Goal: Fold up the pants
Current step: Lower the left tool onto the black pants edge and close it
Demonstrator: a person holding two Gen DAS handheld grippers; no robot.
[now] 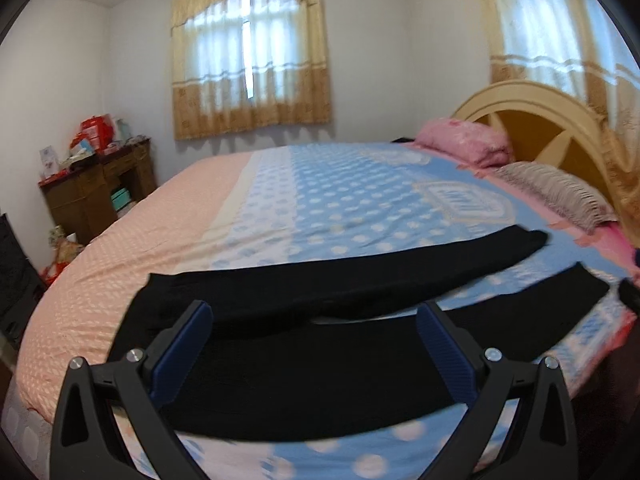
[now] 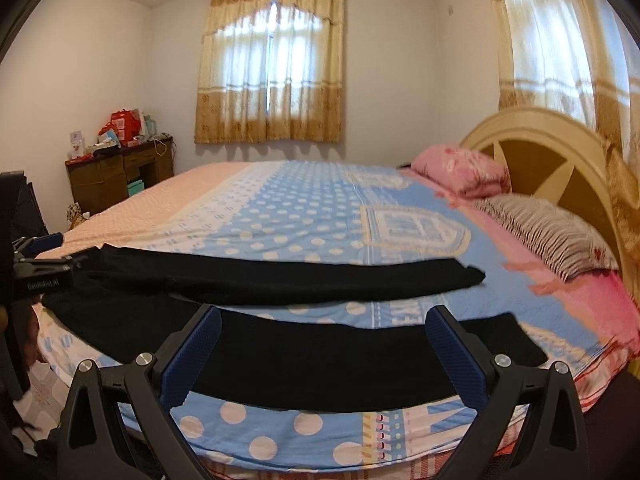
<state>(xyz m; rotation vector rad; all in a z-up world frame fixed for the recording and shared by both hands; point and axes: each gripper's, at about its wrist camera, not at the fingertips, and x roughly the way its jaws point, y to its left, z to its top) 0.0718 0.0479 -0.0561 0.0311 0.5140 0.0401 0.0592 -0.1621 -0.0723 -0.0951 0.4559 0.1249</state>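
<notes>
Black pants (image 1: 320, 380) lie flat on the bed, waist to the left and both legs stretched to the right with a gap of sheet between them. My left gripper (image 1: 315, 310) hovers open over the waist and upper legs, nothing between its blue pads. In the right wrist view the pants (image 2: 320, 360) cross the frame; the near leg runs under my open right gripper (image 2: 325, 314), the far leg (image 2: 280, 276) lies behind it. The left gripper's body (image 2: 40, 268) shows at the left edge by the waist end.
The bed has a blue polka-dot sheet (image 2: 300, 208) and a peach cover (image 1: 140, 232) on its far side. A pink pillow (image 2: 460, 170) and a striped pillow (image 2: 552, 236) lie by the headboard (image 2: 560, 160). A cluttered wooden desk (image 2: 120, 172) stands at the back left.
</notes>
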